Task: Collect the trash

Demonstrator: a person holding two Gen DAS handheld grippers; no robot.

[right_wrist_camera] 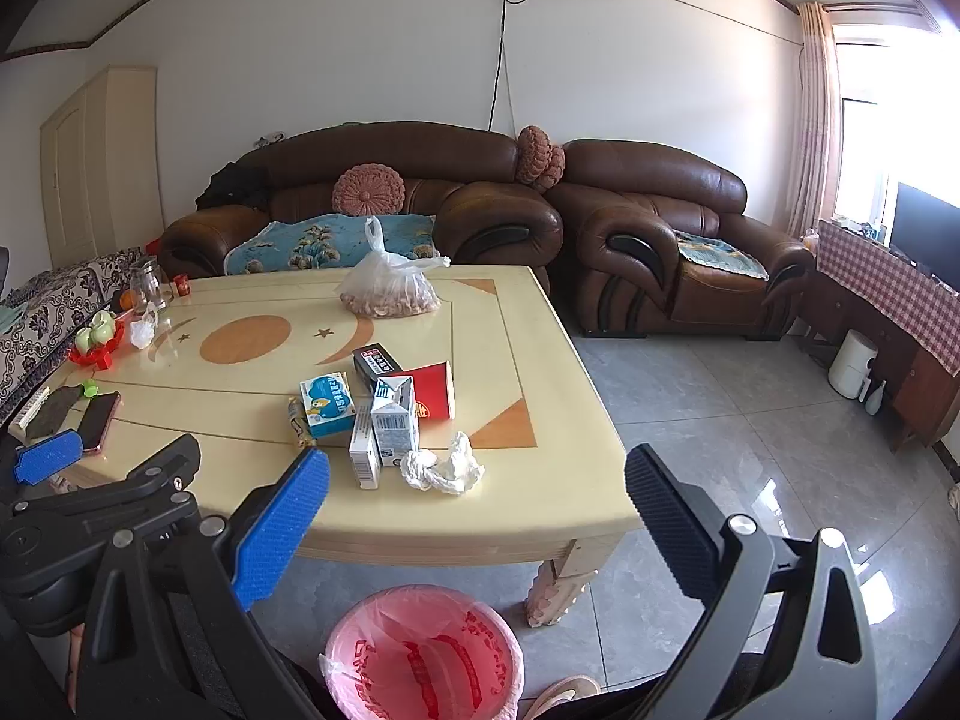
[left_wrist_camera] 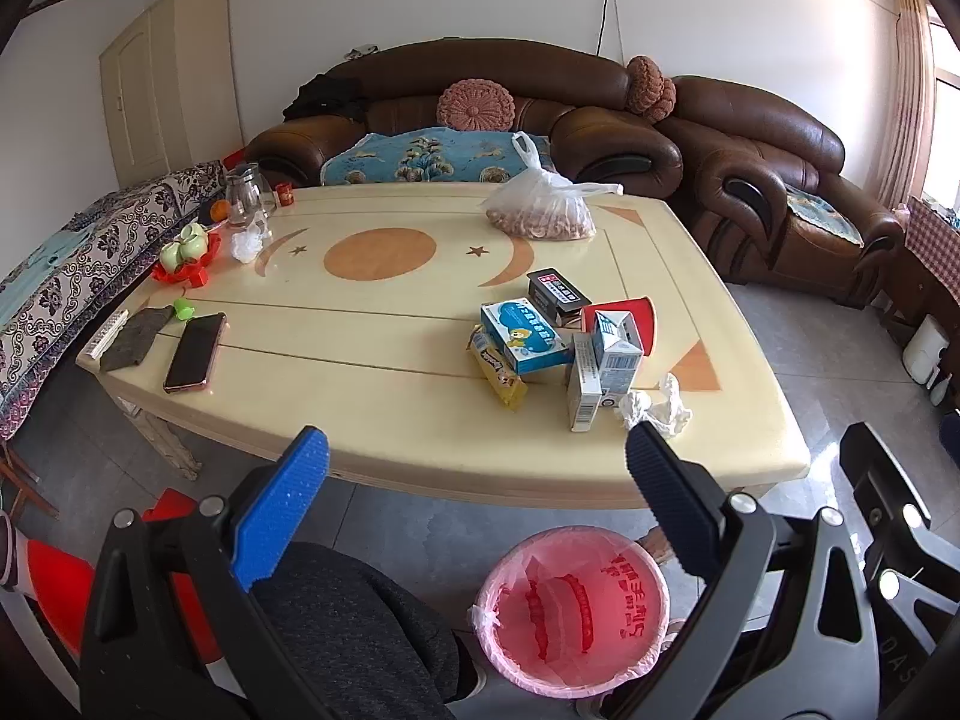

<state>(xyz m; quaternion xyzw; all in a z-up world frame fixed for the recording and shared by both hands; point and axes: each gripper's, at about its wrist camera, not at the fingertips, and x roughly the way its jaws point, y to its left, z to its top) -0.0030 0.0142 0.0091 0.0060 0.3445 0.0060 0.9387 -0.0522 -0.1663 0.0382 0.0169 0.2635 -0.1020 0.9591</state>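
Note:
A cluster of trash lies on the cream table (left_wrist_camera: 372,438) near its front right: a crumpled white tissue (left_wrist_camera: 654,408) (right_wrist_camera: 444,468), several small cartons (left_wrist_camera: 612,354) (right_wrist_camera: 390,420), a blue-and-white box (left_wrist_camera: 522,336) (right_wrist_camera: 327,402), a yellow wrapper (left_wrist_camera: 498,372), a black box (left_wrist_camera: 555,294) and a red packet (right_wrist_camera: 435,390). A pink-lined bin (left_wrist_camera: 570,606) (right_wrist_camera: 420,654) stands on the floor in front of the table. My left gripper (left_wrist_camera: 477,462) is open and empty above the table's front edge. My right gripper (right_wrist_camera: 477,486) is open and empty, just short of the tissue.
A phone (left_wrist_camera: 195,351), grey cloth (left_wrist_camera: 132,336), red tray with green cups (left_wrist_camera: 183,252), glass jug (left_wrist_camera: 246,195) and another tissue (left_wrist_camera: 246,246) sit at the table's left. A bag of nuts (left_wrist_camera: 540,210) lies at the back. Brown sofas (left_wrist_camera: 468,114) stand behind.

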